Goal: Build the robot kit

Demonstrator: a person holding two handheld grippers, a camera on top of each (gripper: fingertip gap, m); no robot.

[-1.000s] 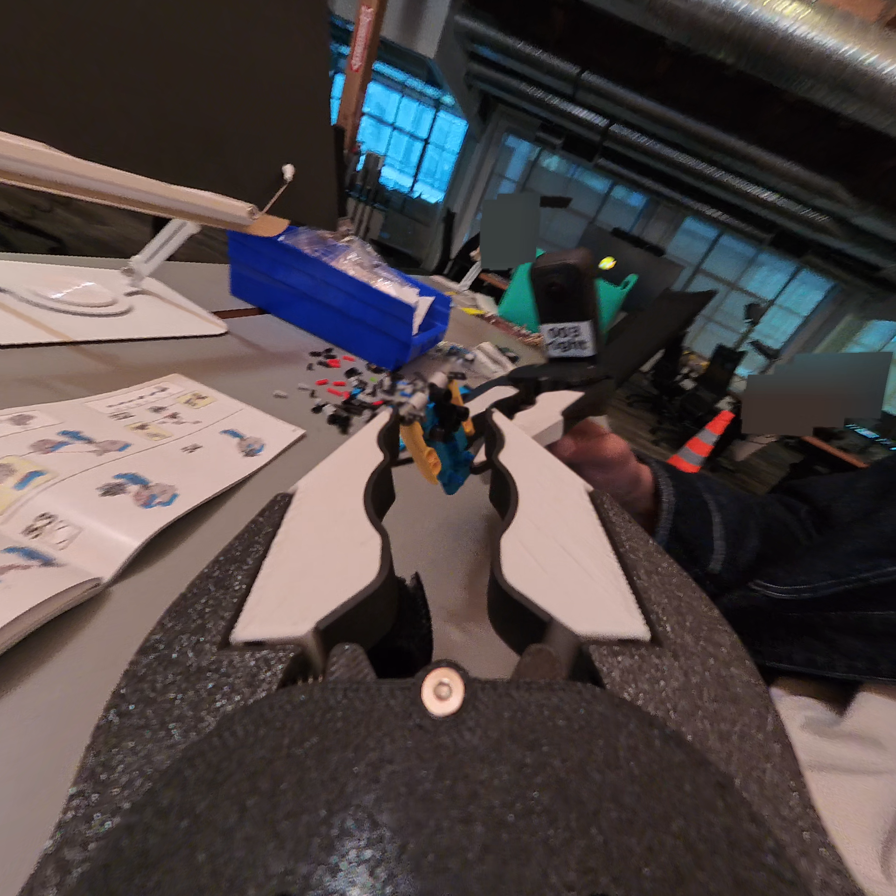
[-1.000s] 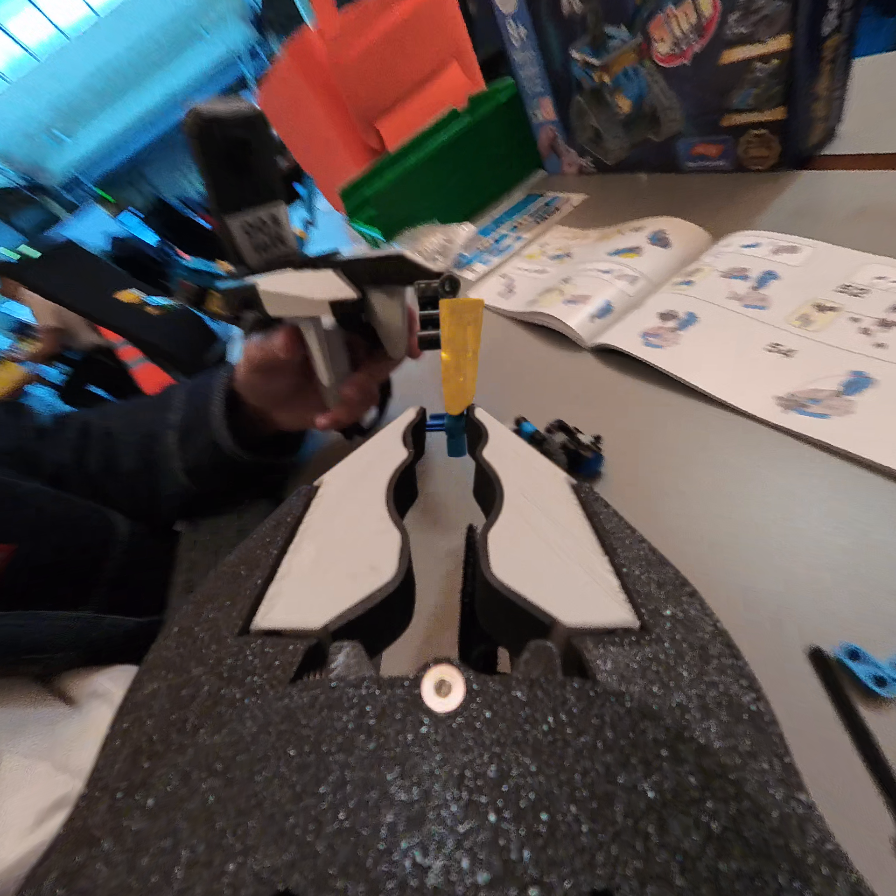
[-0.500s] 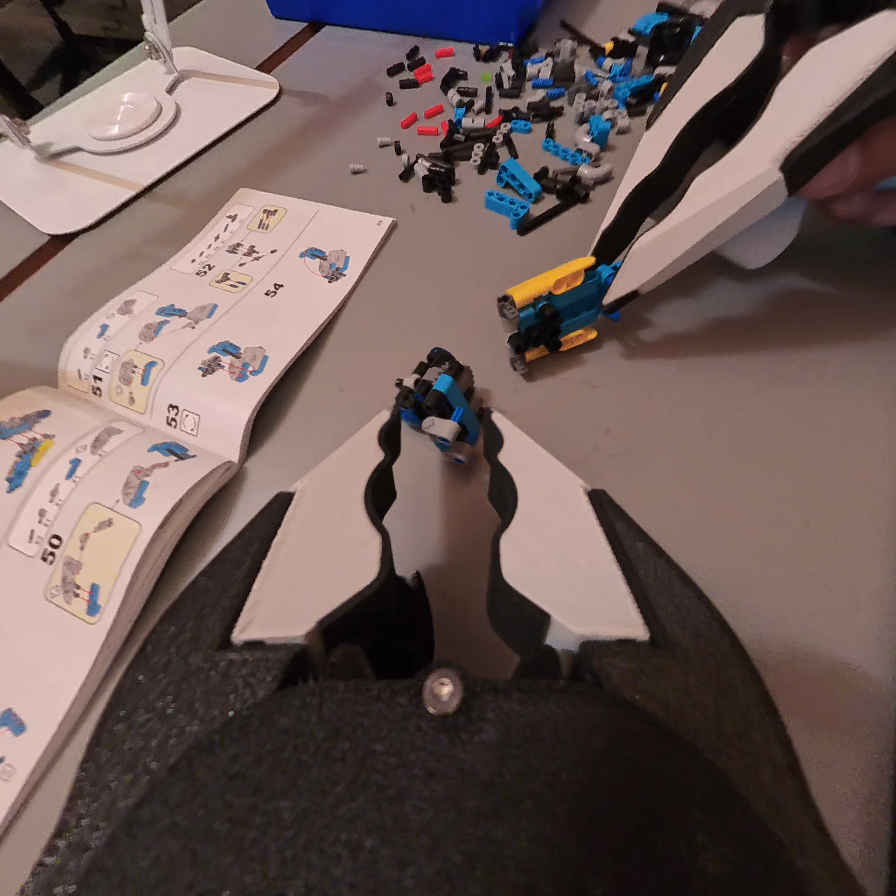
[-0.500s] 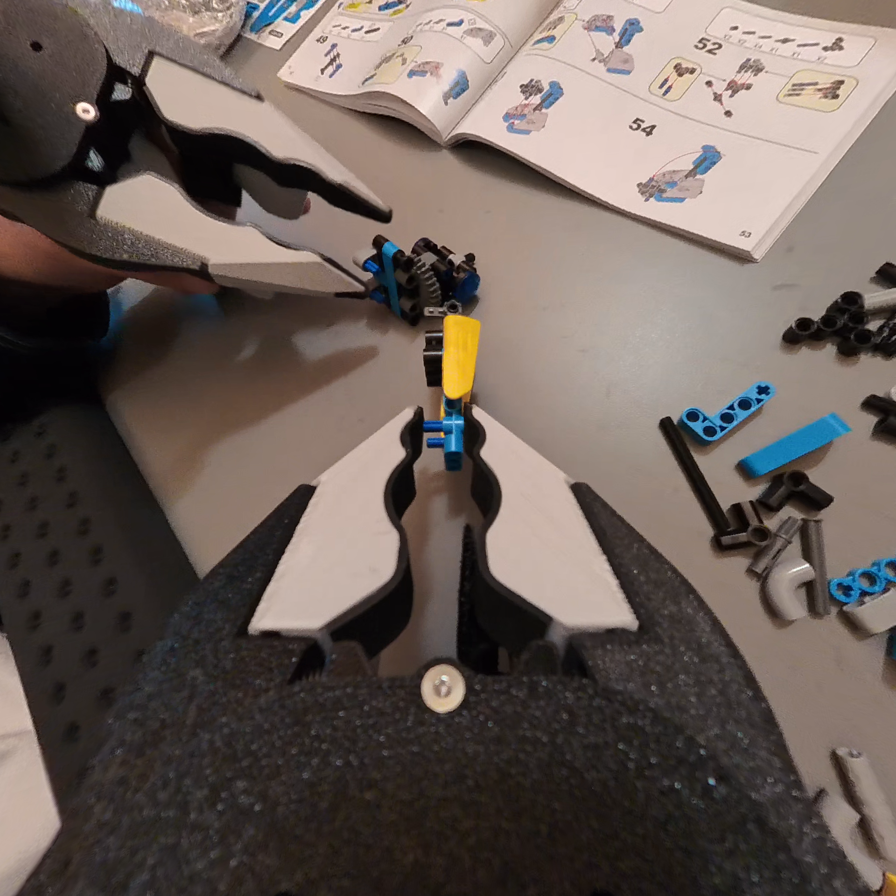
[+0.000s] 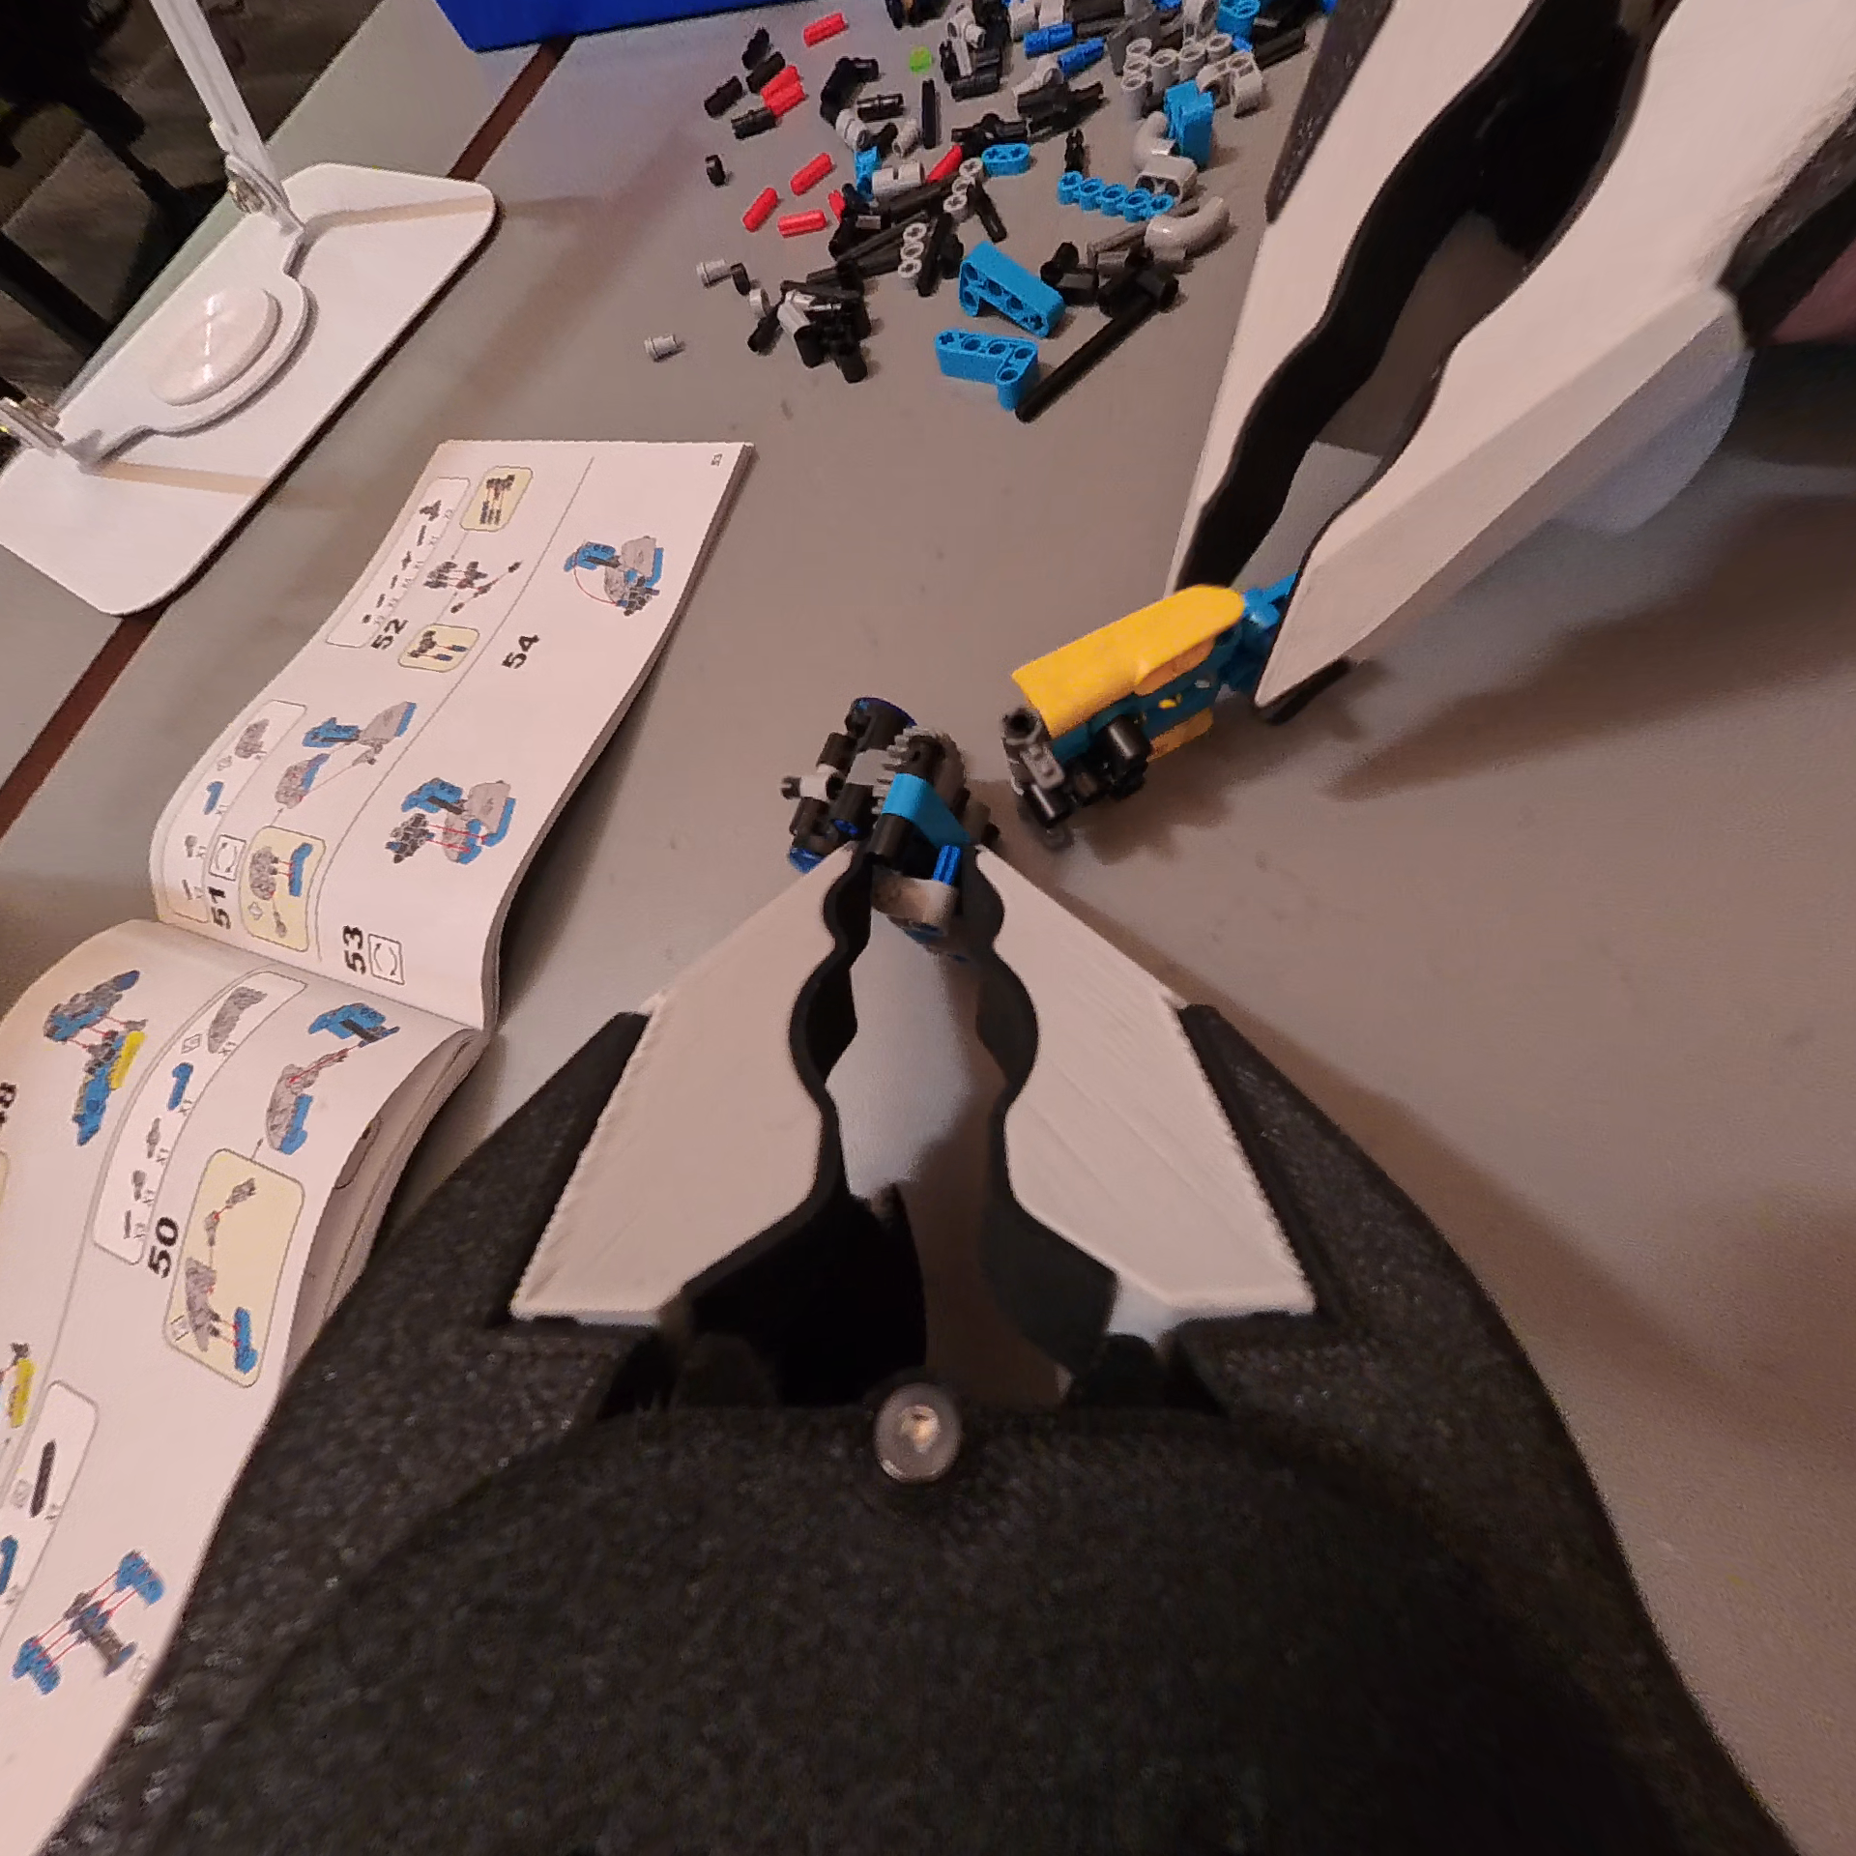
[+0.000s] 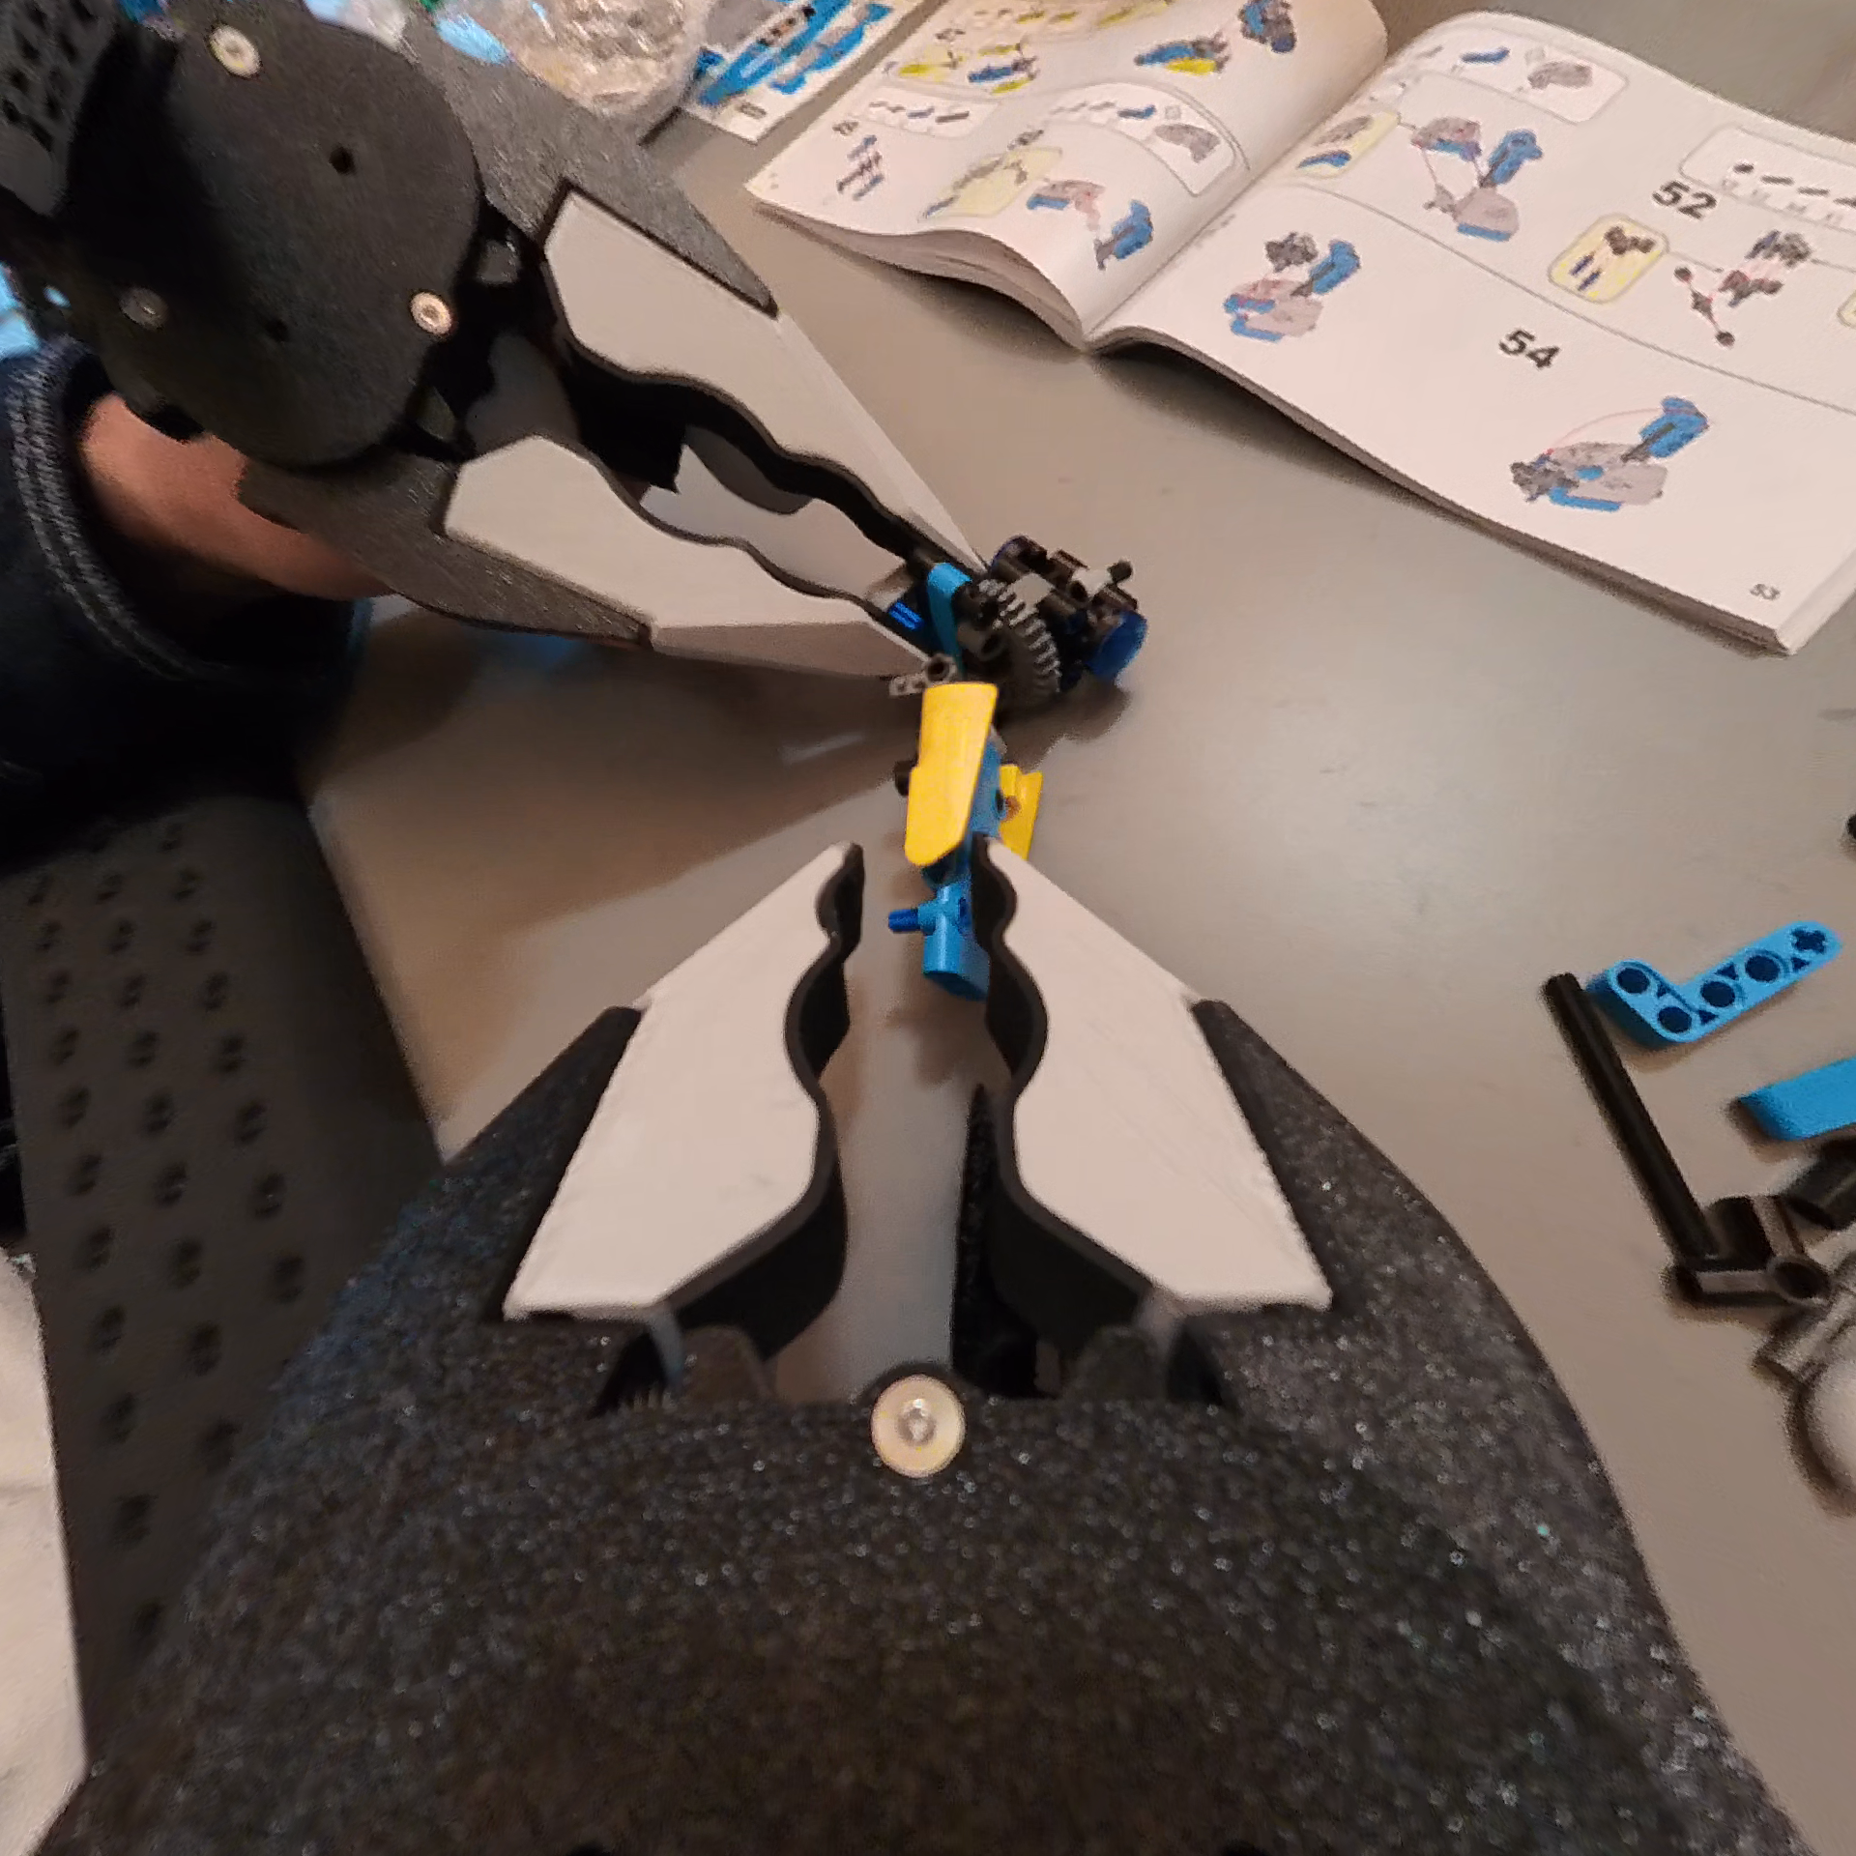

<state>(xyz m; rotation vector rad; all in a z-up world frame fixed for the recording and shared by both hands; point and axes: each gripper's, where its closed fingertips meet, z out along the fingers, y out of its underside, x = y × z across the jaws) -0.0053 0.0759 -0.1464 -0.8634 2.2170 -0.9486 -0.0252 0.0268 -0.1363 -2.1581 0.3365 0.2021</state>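
Each gripper (image 5: 909, 884) has a speckled black foam-like body, one silver screw (image 5: 914, 1431) at its middle, and two pale grey wedge fingers (image 6: 1125, 1095) with wavy black inner edges. A dark knitted sleeve (image 6: 60, 562) shows.

Two small assemblies (image 5: 884, 793) lie side by side (booklet (image 5: 432, 723) left, loose parts (image 5: 964, 191) behind).

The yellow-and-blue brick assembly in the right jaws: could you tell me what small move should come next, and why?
Probably open the right gripper wider and draw back: the yellow-and-blue brick assembly seems to rest on the grey table, beside the black-and-blue gear assembly in the left gripper.
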